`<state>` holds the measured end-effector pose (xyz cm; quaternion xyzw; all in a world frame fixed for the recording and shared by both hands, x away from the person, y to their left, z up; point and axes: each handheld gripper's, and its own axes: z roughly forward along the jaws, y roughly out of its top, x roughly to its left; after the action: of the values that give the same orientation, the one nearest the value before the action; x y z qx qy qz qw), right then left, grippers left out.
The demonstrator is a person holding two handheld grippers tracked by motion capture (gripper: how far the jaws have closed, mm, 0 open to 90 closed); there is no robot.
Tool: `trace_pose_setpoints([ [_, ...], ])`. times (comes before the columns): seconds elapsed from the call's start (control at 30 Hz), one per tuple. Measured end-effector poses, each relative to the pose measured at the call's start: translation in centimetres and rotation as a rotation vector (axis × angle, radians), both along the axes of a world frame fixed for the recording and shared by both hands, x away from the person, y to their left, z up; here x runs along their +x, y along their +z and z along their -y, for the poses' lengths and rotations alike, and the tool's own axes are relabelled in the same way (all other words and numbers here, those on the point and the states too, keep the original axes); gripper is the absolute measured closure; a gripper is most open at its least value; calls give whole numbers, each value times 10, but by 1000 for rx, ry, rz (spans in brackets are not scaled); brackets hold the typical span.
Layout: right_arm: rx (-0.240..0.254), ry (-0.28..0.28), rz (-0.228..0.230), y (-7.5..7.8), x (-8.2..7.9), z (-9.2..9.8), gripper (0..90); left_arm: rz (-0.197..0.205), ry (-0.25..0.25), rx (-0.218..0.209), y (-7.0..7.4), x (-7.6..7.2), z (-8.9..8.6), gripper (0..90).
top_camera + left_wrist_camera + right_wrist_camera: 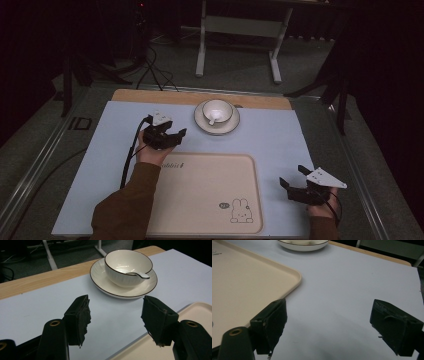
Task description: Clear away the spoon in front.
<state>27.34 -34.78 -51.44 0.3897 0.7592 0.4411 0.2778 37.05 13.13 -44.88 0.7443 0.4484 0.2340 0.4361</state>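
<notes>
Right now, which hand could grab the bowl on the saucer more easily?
Probably the left. The left gripper is open and near the bowl on its saucer, which sits just ahead in its own view. The right gripper is also open but sits by the tray's near right corner, farther off.

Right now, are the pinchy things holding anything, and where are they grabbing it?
Nothing is held. The left gripper and the right gripper both have their fingers spread apart with only blue mat between them.
</notes>
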Motion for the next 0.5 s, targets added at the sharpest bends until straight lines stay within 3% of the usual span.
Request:
trace_pose_setpoints([
  [0.5,0,0,1,0,0,0,140,1,-12,9,2,10,16,389],
])
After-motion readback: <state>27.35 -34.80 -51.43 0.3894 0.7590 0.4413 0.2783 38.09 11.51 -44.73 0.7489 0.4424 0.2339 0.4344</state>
